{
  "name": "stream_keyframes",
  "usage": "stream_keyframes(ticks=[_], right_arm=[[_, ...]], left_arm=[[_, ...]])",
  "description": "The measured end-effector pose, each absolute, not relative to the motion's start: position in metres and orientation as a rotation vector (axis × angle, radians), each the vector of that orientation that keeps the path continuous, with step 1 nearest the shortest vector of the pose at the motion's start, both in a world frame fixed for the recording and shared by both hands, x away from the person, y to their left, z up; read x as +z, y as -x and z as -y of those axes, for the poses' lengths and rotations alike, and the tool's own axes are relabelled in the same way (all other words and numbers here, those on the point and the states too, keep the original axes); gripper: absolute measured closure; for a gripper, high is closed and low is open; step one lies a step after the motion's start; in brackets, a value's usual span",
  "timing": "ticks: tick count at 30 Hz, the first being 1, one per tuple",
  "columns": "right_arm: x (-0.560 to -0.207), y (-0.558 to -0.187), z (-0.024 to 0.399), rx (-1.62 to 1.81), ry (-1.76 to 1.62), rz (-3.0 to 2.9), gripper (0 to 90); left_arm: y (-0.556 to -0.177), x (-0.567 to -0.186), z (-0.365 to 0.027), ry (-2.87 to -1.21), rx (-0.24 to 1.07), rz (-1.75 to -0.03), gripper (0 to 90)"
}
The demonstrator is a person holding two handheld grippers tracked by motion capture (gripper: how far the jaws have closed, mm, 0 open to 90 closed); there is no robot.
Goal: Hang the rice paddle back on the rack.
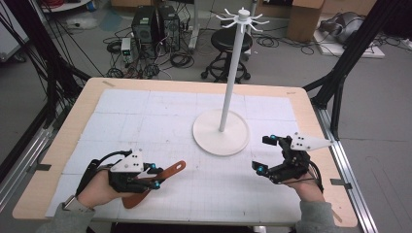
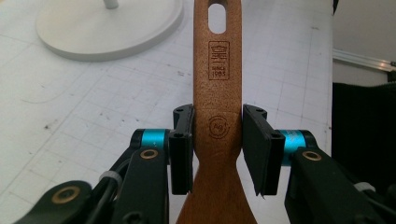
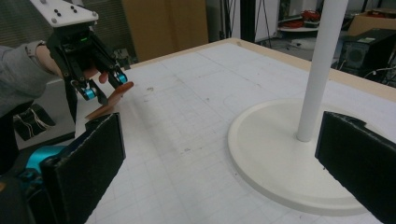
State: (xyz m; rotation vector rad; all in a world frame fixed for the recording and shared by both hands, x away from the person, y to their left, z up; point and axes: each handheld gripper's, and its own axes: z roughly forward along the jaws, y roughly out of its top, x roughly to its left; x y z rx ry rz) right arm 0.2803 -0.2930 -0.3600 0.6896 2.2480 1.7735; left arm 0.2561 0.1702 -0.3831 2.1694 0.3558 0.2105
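Left gripper (image 1: 156, 177) pinching a wooden spatula (image 1: 160, 178) by the handle, near front left of the table (image 1: 58, 145), right gripper (image 1: 265, 154) with jaws spread wide, empty, beside white stand (image 1: 221, 131)

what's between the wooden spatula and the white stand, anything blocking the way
Nothing visible. The left gripper is clamped on the wooden spatula, and only bare gridded mat lies between it and the white stand. The right gripper sits open, off to the stand's far side.
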Motion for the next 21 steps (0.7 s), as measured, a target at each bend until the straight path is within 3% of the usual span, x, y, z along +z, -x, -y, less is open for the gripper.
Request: stream_keyframes(ticks=[21], right_arm=[[-0.360,-0.280,0.292,1.775,-0.690,-2.250,0.4]], left_arm=[[-0.255,-0.355,-0.191,-2.054,0.273,-0.401,65.0]])
